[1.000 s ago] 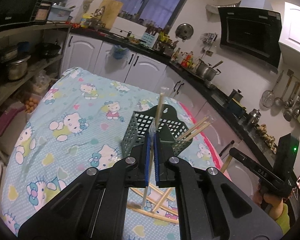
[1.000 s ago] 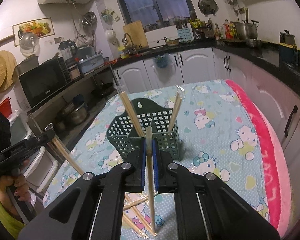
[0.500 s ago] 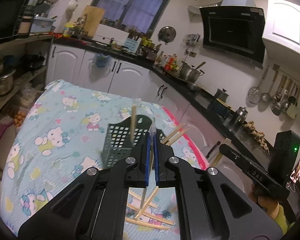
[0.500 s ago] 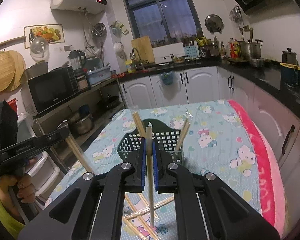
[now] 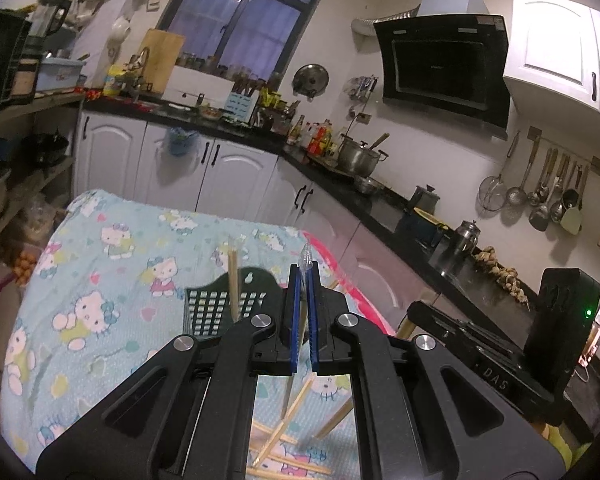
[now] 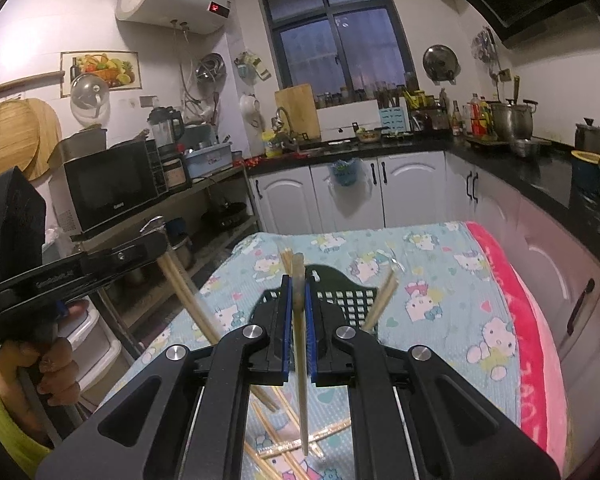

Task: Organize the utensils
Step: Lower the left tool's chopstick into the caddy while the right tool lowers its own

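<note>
My left gripper [image 5: 303, 312] is clenched on one wrapped chopstick [image 5: 296, 344], and my right gripper [image 6: 297, 316] is grasping another chopstick [image 6: 300, 360] between its fingers. Both are above the bench [image 5: 112, 264]. The green basket [image 6: 352, 300] stands just ahead with chopsticks in it. Loose chopsticks [image 5: 284, 452] lie on the cloth below.

We see the loose chopsticks [image 5: 288, 452] on the desk [image 5: 100, 280] only in the gaps of the left tool's frame, their ends cut off. The green basket [image 6: 352, 300] is half hidden behind the right tool [image 6: 298, 280]. The chopstick [image 6: 382, 300] standing in it is blurred.
</note>
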A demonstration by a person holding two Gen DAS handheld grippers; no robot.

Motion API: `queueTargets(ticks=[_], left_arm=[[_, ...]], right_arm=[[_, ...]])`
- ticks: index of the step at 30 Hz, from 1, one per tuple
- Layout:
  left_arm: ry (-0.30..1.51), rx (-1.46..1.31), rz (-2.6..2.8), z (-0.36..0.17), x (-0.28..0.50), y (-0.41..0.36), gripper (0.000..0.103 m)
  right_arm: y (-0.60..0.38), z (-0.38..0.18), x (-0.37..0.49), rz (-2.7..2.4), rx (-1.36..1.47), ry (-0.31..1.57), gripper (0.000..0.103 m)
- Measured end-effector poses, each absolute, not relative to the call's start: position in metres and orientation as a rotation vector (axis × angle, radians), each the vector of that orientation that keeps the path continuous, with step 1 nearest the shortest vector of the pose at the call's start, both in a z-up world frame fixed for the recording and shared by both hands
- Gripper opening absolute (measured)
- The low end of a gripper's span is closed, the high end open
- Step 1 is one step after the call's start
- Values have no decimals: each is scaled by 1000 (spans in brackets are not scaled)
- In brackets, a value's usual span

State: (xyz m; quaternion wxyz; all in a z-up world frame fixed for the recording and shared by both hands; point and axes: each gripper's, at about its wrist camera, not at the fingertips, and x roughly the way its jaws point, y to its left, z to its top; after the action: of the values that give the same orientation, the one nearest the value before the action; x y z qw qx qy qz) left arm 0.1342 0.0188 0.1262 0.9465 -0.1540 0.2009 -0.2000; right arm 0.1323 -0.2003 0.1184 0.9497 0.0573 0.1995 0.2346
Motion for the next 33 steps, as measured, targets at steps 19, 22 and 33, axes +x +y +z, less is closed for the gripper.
queueTargets(ticks=[19, 22, 33], left_arm=[[306, -275, -371, 176, 158, 31, 1], [293, -271, -358, 182, 164, 33, 1], [271, -242, -305, 188, 182, 41, 1]], right_arm=[[-174, 176, 163, 475, 73, 281, 6], [-172, 186, 170, 465, 64, 253, 6], [-180, 203, 199, 414, 80, 201, 6]])
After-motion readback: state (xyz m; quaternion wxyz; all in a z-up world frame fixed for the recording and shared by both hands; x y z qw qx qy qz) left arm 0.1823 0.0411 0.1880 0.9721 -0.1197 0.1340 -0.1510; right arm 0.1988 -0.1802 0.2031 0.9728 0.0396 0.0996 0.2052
